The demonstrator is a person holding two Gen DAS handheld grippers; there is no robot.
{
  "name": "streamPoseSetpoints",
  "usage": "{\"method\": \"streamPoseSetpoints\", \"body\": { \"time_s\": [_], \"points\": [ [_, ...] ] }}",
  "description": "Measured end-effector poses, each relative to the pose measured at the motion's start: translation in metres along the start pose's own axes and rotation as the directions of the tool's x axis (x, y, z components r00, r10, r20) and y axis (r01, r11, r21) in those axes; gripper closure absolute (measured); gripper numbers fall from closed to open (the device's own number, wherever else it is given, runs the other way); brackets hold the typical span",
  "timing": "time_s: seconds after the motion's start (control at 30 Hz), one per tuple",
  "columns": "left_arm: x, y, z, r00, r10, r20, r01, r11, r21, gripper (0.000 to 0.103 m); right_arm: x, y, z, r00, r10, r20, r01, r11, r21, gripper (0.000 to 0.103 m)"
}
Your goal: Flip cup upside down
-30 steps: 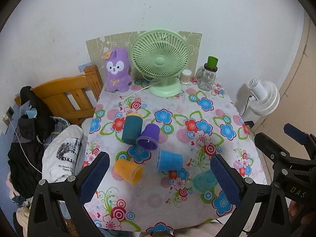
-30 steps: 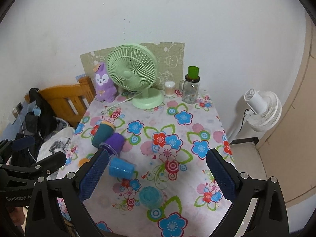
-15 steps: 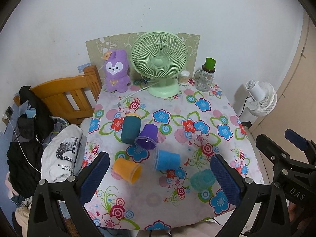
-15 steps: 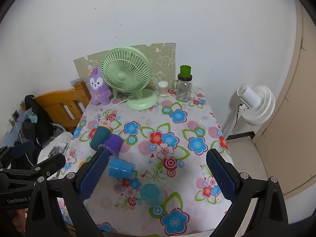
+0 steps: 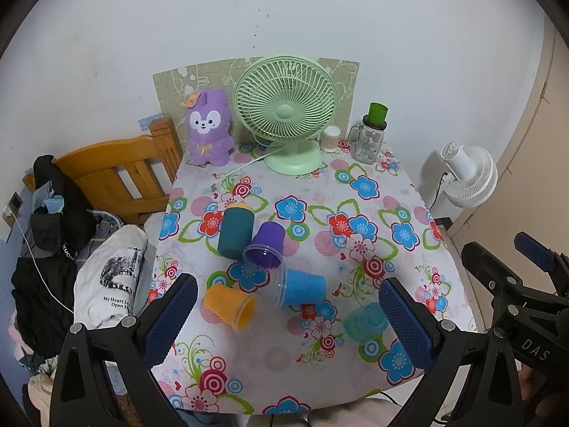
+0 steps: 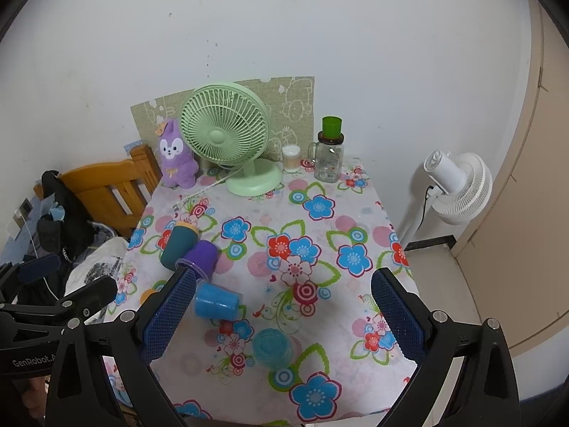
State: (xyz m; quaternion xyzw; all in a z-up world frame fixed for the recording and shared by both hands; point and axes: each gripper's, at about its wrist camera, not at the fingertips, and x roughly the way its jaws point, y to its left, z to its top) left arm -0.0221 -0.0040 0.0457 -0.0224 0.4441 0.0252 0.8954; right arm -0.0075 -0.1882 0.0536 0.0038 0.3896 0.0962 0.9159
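Several plastic cups lie on the flowered tablecloth (image 5: 373,185). A dark teal cup (image 5: 234,229) with a yellow base, a purple cup (image 5: 266,245), a blue cup (image 5: 302,287) and an orange cup (image 5: 231,306) lie on their sides. A light teal cup (image 5: 364,322) sits near the front right; it also shows in the right wrist view (image 6: 272,348). My left gripper (image 5: 288,323) is open and empty, above the front edge. My right gripper (image 6: 282,316) is open and empty, to its right.
A green fan (image 5: 286,106), a purple plush rabbit (image 5: 209,128), a small jar (image 5: 330,138) and a glass mug jar with a green lid (image 5: 371,135) stand at the back. A wooden chair (image 5: 117,174) with clothes is left. A white floor fan (image 5: 467,174) is right.
Both grippers have pulled back and up from the table, so the table looks smaller and farther. The cups have not moved. Both stay open.
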Motion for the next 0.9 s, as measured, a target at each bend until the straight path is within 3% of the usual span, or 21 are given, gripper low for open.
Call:
{"method": "streamPoseSetpoints", "body": {
  "time_s": [0.9],
  "points": [
    [0.021,0.010,-0.001,0.999,-0.007,-0.037,0.007,1.000,0.007,0.000,0.022,0.007,-0.004,0.999,0.000,-0.049,0.001,1.000,0.021,0.003]
  ]
}}
